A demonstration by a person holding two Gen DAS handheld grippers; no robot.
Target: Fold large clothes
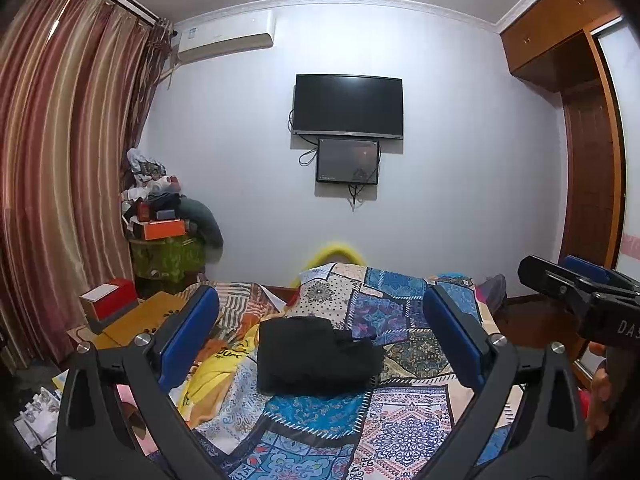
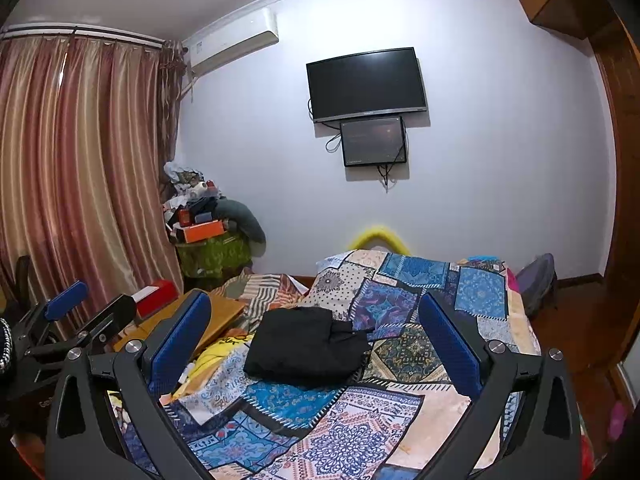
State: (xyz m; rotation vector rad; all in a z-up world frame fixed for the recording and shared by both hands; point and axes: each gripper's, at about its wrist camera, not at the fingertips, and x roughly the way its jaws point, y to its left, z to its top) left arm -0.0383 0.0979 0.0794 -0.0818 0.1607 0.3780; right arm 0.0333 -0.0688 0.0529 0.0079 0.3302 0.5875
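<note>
Black clothing [image 1: 316, 354] lies in a compact, already doubled-over bundle on the bed, straight ahead of both my tools and a little below them. It sits on the patchwork quilt [image 1: 404, 432], which gives it a flat, broad surface to be worked on, so I judge it is either a finished fold or one needing a last tidy; a loose flap sticks out on the side toward my right tool.

My left hand-held gripper [image 1: 320, 340] hangs above the near part of the bed with its blue pads spread wide and nothing between them. The bundle shows framed in the gap but lies well beyond the fingertips, not touched. My right hand-held gripper [image 2: 316, 336] is the same: pads apart, empty, raised over the quilt with the black bundle ahead and beneath. In the left view the right tool shows out to the right side, level with mine, which fits two tools held back and ready, not engaged.

Yellow fabric [image 1: 208, 376] lies crumpled just left of the bundle, ahead of my left tool, partly under the quilt's edge; it may be the next piece, though I cannot tell what garment it is. Beyond it, further left, a wooden tabletop [image 1: 132, 320] carries a red and white box [image 1: 108, 298].
</note>
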